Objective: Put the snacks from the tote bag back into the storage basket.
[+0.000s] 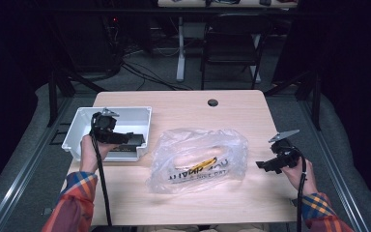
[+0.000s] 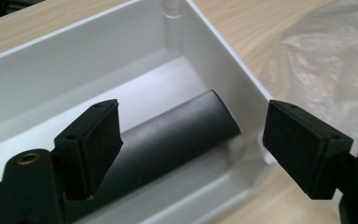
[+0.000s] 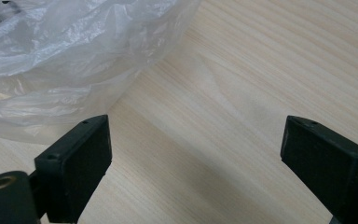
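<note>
1. Dark cylinder [image 2: 177,135]: lies inside white bin [image 1: 84,121]; placing step judged complete.
2. Left claw [image 2: 191,144]: spread, empty, above bin.
3. Right claw [image 3: 196,158]: spread, empty, right of bin, beyond plastic bag [image 1: 198,159].
4. Next: probably fetch from bag.

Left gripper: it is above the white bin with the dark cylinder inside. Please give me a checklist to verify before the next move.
1. Left gripper jaws open, nothing between the pads: ok.
2. Dark cylinder lies on the floor of the white bin, free of the gripper: ok.
3. Right gripper open over bare table, holding nothing: ok.
4. Plastic bag lies beside the bin, between both grippers: ok.
5. Bag mouth open and reachable: cannot tell.
6. Yellow item remains inside the bag: ok.
</note>
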Demonstrator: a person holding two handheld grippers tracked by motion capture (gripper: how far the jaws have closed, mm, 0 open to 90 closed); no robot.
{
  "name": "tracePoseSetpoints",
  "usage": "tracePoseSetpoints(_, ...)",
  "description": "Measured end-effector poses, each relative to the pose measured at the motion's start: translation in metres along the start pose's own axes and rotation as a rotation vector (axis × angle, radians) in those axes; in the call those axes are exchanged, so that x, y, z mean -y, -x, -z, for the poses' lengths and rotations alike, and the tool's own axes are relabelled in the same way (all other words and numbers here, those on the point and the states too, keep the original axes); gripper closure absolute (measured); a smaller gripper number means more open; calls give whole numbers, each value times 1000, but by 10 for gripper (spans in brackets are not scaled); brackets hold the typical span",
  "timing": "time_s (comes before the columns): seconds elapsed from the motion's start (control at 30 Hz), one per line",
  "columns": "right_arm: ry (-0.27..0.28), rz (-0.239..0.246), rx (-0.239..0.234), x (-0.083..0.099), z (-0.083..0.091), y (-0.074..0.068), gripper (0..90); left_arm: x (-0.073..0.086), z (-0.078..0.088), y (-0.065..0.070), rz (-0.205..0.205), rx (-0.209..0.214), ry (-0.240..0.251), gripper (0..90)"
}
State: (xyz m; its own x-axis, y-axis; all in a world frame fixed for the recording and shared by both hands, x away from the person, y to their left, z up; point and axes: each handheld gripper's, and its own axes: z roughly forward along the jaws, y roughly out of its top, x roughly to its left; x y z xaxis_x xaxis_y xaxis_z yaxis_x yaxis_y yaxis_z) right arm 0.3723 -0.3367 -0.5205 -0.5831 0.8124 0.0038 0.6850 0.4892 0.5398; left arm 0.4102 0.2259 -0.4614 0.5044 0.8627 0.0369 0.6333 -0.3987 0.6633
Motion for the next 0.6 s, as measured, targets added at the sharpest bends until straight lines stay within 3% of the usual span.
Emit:
tracePoseSetpoints(0.27, -9, 1, 1, 1, -1, 1, 82, 21, 19, 33, -79, 24, -40, 157)
tracePoseSetpoints(0.6, -11, -2, 5, -1, -2, 0, 81, 54, 27, 67, -120, 29, -88, 151)
